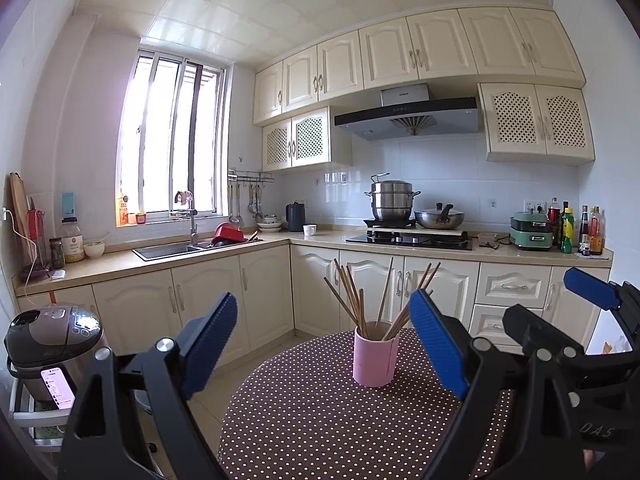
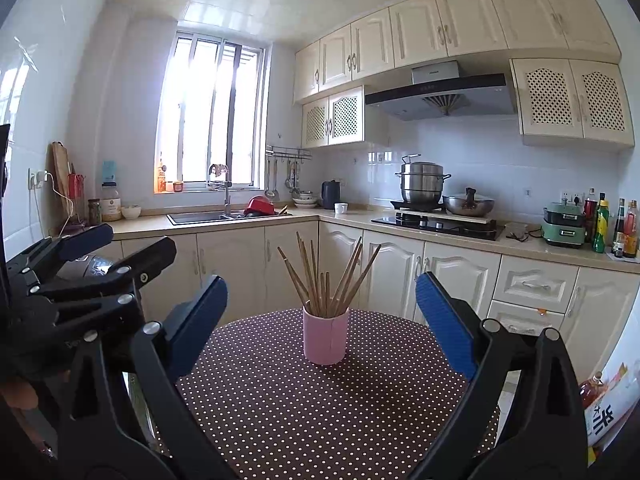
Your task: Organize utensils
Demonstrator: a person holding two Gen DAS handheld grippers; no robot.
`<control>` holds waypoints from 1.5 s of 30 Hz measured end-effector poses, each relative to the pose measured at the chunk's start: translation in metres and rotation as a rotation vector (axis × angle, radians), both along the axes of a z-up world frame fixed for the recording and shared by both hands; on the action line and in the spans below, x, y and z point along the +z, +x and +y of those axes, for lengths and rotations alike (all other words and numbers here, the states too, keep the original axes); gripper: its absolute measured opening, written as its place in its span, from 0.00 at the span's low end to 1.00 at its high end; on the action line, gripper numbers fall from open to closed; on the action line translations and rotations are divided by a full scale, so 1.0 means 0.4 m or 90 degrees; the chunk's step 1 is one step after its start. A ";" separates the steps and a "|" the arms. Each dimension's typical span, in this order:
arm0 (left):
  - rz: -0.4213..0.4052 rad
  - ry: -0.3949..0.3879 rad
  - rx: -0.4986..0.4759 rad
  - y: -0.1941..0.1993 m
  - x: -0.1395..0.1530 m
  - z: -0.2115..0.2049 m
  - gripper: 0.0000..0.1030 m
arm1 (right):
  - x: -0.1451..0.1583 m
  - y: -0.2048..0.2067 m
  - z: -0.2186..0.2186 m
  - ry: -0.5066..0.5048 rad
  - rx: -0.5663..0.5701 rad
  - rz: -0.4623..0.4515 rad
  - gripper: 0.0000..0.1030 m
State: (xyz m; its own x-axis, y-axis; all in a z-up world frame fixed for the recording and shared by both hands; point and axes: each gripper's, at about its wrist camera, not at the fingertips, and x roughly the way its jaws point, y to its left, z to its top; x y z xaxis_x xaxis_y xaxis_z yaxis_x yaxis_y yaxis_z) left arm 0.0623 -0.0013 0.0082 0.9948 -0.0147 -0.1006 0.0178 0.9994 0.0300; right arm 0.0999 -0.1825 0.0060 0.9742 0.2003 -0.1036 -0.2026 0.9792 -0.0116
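left gripper (image 1: 324, 332) fingers wide, empty | right gripper (image 2: 320, 316) likewise | chopsticks (image 2: 324, 276) upright in pink cup (image 2: 325, 338)

Daylight poured in through the window (image 1: 172, 140) at the left of both frames, blown out to white with a pinkish glow on the wall beside it. The room was bright and evenly lit, shadows soft. The glossy ceiling tiles (image 2: 224, 4) showed glare. Fisheye distortion bent the cabinets (image 1: 420, 48), and the corners were dark.

Wooden chopsticks (image 2: 324, 280), matt pink cup (image 2: 325, 338)
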 end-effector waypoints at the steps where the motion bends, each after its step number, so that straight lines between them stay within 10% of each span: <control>1: 0.000 0.000 0.000 0.001 -0.001 -0.001 0.84 | -0.001 0.001 0.000 0.000 0.000 0.001 0.91; 45: -0.004 0.007 0.007 -0.001 -0.012 -0.005 0.84 | -0.011 0.006 -0.002 0.004 0.000 0.009 0.91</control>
State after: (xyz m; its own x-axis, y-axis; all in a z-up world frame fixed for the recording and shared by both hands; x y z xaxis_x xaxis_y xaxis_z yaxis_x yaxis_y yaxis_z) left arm 0.0618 -0.0032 0.0035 0.9955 -0.0033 -0.0952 0.0073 0.9991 0.0409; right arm 0.1022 -0.1835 0.0014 0.9726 0.2015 -0.1159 -0.2032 0.9791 -0.0029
